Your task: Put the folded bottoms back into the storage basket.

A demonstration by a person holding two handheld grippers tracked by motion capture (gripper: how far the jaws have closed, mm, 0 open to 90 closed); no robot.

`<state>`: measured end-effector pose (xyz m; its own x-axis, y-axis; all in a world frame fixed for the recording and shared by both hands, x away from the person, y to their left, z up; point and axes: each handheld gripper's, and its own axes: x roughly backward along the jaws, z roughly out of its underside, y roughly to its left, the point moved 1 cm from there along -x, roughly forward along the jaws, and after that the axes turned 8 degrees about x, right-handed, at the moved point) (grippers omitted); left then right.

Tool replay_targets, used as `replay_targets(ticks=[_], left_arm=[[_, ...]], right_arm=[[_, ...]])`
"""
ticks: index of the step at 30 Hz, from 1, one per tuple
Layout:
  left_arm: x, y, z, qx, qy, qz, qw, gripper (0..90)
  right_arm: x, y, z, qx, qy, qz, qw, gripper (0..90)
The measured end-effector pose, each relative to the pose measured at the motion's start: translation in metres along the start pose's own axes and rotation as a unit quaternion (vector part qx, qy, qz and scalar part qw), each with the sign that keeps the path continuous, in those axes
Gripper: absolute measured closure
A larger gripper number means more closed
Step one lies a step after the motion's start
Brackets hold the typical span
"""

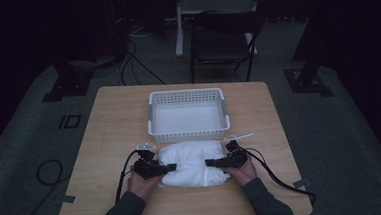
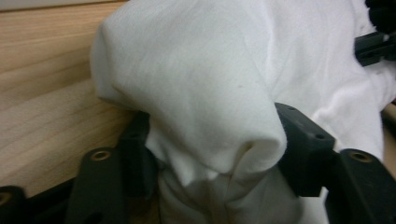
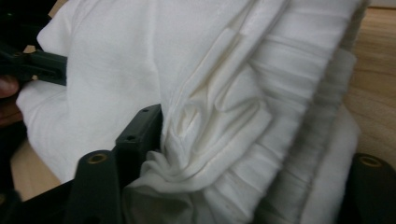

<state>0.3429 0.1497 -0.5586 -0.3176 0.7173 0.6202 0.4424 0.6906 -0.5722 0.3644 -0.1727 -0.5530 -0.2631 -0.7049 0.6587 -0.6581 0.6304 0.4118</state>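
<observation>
Cloth: one white folded bundle (image 1: 192, 163) on wooden table (image 1: 109, 122), near front edge, just in front of basket; long axis runs left-right across table.
Left gripper (image 1: 168, 167): clamped on bundle's left end; fabric bunched btwn jaws.
Right gripper (image 1: 211, 163): grasping right end; far jaw mostly hidden by folds, so prob. pinched.
Basket: one white, slotted (image 1: 189, 132), behind bundle.
Count: 2 grippers, 1 cloth, 1 basket.

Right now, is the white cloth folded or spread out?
Folded: the white cloth sits as a compact bundle before the basket, layered folds showing.
</observation>
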Motion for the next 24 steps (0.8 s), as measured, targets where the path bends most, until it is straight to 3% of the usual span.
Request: replay_targets(ticks=[4,9,24], left_arm=[[0.0002,0.002,-0.0001,0.004,0.004,0.012,0.9999,48.4],[0.0012,-0.0005,0.0006,-0.004,-0.001,0.01,0.9999,53.3],[0.0058,-0.0056,0.0032,-0.016,-0.018,0.005,0.9997,55.9]], right_arm=[[-0.0006,-0.0006,0.0,-0.006,0.002,-0.007,1.0,42.9],[0.0007,0.0012,0.0001,0.003,-0.001,-0.006,1.0,49.3],[0.0059,0.0077,0.0002,0.024,-0.014,0.011,0.9995,53.1]])
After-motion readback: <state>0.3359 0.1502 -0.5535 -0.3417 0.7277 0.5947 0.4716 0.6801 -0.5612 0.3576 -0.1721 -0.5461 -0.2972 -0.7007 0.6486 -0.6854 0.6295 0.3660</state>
